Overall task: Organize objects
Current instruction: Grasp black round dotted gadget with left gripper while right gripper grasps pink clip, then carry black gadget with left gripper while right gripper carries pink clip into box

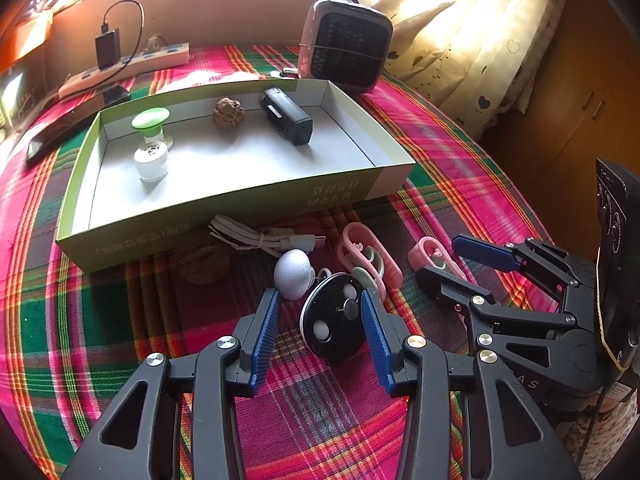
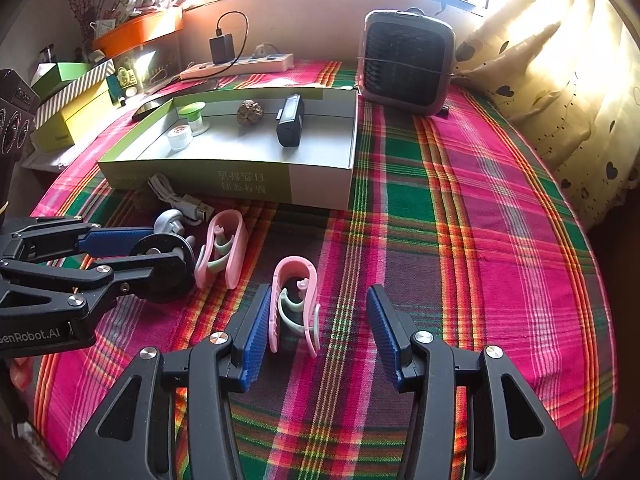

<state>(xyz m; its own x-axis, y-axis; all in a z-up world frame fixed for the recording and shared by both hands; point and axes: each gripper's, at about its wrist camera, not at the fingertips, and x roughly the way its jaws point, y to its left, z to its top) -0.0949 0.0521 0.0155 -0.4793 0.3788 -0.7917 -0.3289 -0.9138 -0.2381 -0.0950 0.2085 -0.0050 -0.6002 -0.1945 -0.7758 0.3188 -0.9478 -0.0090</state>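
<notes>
A green-sided cardboard box [image 1: 224, 204] [image 2: 320, 184] on the plaid cloth holds a green-capped jar [image 1: 151, 152], a brown lump [image 1: 229, 113] and a black device [image 1: 287, 117]. In front of it lie a white cable [image 1: 256, 236], a white ball-shaped piece [image 1: 292, 272], a black disc [image 1: 334, 320] and two pink clips [image 1: 368, 256] [image 2: 294, 304]. My left gripper [image 1: 320, 320] is open with the black disc between its fingers. My right gripper [image 2: 320, 324] is open around the nearer pink clip, which leans against its left finger [image 2: 256, 328].
A small heater [image 1: 346, 46] [image 2: 406, 62] stands behind the box. A power strip with a charger [image 1: 120, 62] and a dark phone [image 1: 76, 120] lie at the back left. Curtains [image 2: 560, 80] hang on the right. Boxes [image 2: 72, 100] are stacked far left.
</notes>
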